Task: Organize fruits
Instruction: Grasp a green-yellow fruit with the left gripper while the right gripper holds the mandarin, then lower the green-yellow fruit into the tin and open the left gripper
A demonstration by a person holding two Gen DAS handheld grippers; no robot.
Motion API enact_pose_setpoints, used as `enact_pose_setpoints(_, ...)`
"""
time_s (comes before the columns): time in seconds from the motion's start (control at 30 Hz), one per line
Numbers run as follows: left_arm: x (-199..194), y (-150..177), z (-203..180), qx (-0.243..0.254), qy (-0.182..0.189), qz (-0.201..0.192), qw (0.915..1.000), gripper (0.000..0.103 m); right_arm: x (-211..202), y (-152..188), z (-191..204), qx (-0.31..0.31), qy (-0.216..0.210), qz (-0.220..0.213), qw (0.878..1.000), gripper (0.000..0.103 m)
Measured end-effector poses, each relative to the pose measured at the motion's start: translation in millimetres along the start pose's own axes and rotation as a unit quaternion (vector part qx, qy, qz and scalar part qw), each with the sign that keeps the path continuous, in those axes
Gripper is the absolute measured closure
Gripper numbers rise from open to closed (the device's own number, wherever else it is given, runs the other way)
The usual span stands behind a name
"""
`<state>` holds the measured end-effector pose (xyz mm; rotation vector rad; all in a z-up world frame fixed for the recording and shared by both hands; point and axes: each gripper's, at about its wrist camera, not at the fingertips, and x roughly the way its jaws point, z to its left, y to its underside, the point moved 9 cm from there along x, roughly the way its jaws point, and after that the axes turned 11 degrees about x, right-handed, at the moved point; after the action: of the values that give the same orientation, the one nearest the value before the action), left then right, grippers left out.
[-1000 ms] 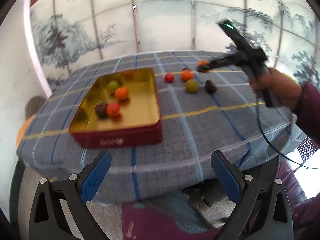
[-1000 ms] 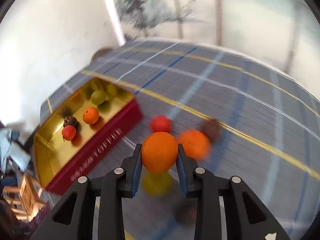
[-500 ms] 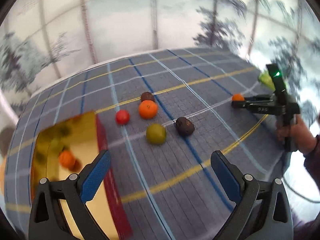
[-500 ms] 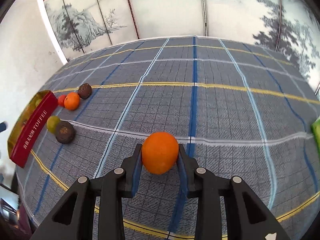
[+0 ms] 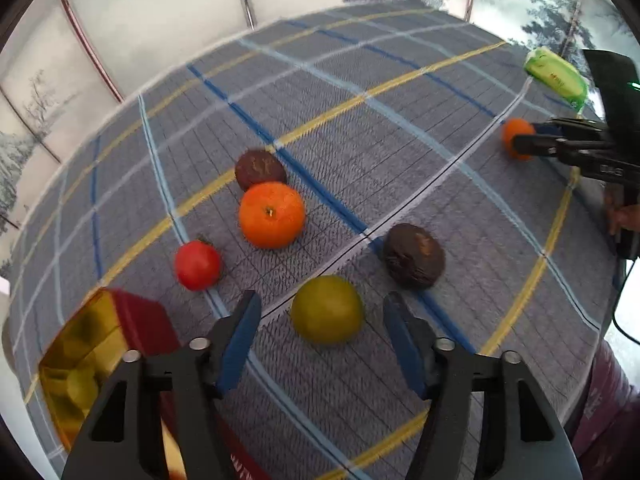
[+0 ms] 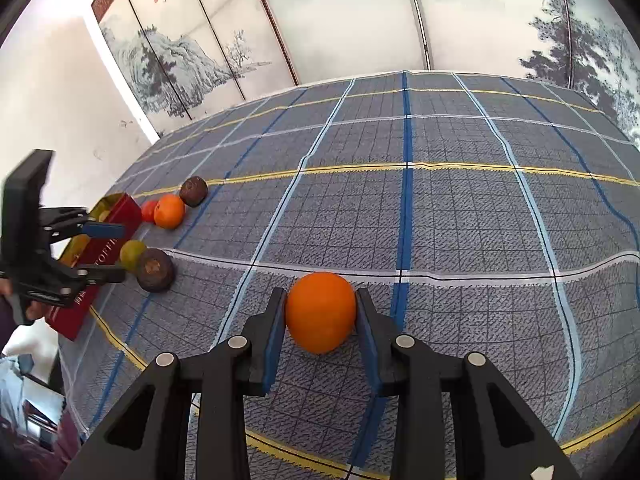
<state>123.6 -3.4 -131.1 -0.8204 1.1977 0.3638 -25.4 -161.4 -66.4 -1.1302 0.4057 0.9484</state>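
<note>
My left gripper [image 5: 322,314] is open, its jaws on either side of a green fruit [image 5: 327,309] on the checked tablecloth. Beyond it lie a big orange [image 5: 272,215], a red fruit [image 5: 197,265] and two dark brown fruits [image 5: 414,255] [image 5: 260,169]. The red tin with gold inside [image 5: 86,344] sits at lower left, holding fruit. My right gripper [image 6: 321,312] is shut on a small orange [image 6: 320,311] low over the cloth, far right of the others; it also shows in the left wrist view [image 5: 517,138].
A green packet [image 5: 557,77] lies near the table's far right edge. A painted folding screen [image 6: 360,12] stands behind the table. In the right wrist view the left gripper [image 6: 104,252] and tin [image 6: 96,256] are at the left edge.
My left gripper has moved forward and down over the table until its jaws bracket the green fruit. My right gripper has carried the small orange away from the others, to the right, and lowered it.
</note>
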Motion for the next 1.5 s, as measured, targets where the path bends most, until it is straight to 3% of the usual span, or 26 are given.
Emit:
enact_pose_setpoints(0.03,6.2,1.3,0.6,-0.01,0.015,0.011,0.9998,0.066,-0.3,-0.2,0.1,0.001,-0.002,-0.001,1.0,0.07)
enact_pose_setpoints(0.07,6.7,-0.2,2.0,-0.026,0.028,0.006,0.9992,0.067,0.0,0.0,0.5,0.002,-0.003,0.0,1.0,0.07)
enact_pose_setpoints(0.2,-2.9,3.7,-2.1,-0.056,0.008,0.002,0.9984,0.068,4.7,1.7,-1.2,0.002,-0.002,0.011,1.0,0.07)
enact_pose_setpoints(0.4,-60.0,20.9,-37.8,-0.099,-0.039,-0.059,0.9925,0.068,7.0,2.7,-1.7,0.001,0.006,0.015,1.0,0.072)
enact_pose_setpoints(0.63,-114.7,49.7,-58.3,-0.136,-0.086,-0.1,0.9818,0.068,8.2,3.0,0.3,-0.006,0.015,0.015,1.0,0.072)
enact_pose_setpoints(1.13,-146.5,116.5,-12.6,-0.208,-0.17,-0.102,0.9578,0.067,9.9,5.7,3.0,-0.021,0.035,0.013,0.999,0.072)
enact_pose_setpoints(1.5,-140.8,154.0,29.6,-0.253,-0.207,-0.086,0.9412,0.067,9.8,6.1,2.7,-0.024,0.039,0.013,0.999,0.072)
